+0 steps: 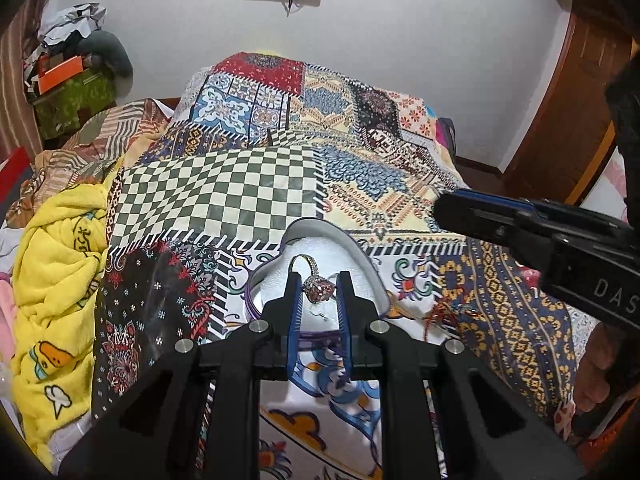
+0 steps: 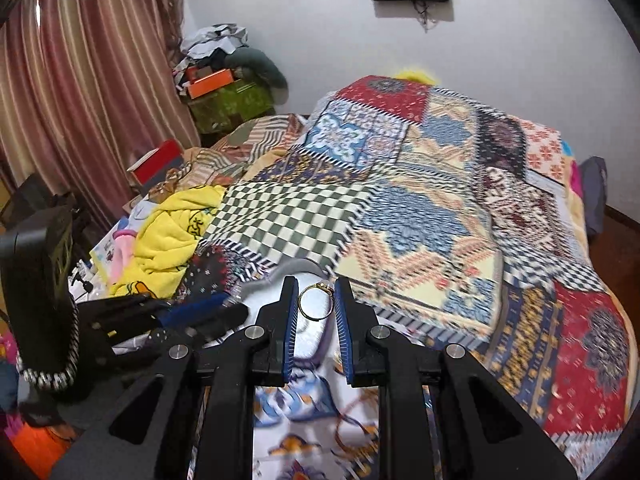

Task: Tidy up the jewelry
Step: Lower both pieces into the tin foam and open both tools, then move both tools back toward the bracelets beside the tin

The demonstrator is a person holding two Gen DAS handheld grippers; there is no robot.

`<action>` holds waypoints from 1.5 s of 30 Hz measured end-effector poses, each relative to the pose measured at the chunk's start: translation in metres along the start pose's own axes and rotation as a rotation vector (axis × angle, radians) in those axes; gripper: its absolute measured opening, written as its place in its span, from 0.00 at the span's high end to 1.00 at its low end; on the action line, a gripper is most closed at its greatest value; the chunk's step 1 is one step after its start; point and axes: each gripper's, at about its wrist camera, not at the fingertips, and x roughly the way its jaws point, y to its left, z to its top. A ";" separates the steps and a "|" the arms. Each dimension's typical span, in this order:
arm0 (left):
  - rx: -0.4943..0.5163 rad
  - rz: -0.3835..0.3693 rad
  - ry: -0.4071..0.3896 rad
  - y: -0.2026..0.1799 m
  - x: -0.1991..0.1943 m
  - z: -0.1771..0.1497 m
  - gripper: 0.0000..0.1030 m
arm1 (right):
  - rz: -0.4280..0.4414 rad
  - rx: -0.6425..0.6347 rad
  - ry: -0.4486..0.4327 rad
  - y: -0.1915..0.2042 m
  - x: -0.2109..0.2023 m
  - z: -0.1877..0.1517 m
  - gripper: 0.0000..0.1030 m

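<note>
In the left wrist view my left gripper [image 1: 318, 280] is shut on a gold ring with a pink stone [image 1: 319, 293], pinched between the blue pads. Right under it a heart-shaped jewelry box [image 1: 320, 240] with a white foam lining lies open on the bed. My right gripper [image 1: 444, 210] comes in from the right, above the quilt. In the right wrist view my right gripper [image 2: 316, 285] is shut on a thin gold ring [image 2: 316, 303], held upright over the box's grey rim [image 2: 294, 267]. The left gripper [image 2: 224, 314] shows at the left.
A patchwork quilt [image 1: 260, 192] covers the bed. A red thread bracelet [image 1: 444, 314] lies to the right of the box. A yellow blanket [image 1: 56, 280] is bunched at the left. Boxes and clothes [image 2: 224, 84] are piled in the far corner by a curtain [image 2: 80, 80].
</note>
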 end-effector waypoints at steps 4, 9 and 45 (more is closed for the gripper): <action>0.018 0.001 0.025 0.004 0.013 0.001 0.85 | 0.020 -0.007 0.027 0.004 0.019 0.004 0.84; 0.022 -0.001 0.023 0.007 0.019 0.002 0.85 | 0.054 -0.011 0.071 0.005 0.038 0.009 0.84; 0.017 0.021 -0.048 -0.020 -0.050 -0.002 0.56 | -0.131 0.066 0.056 -0.042 -0.061 -0.040 0.79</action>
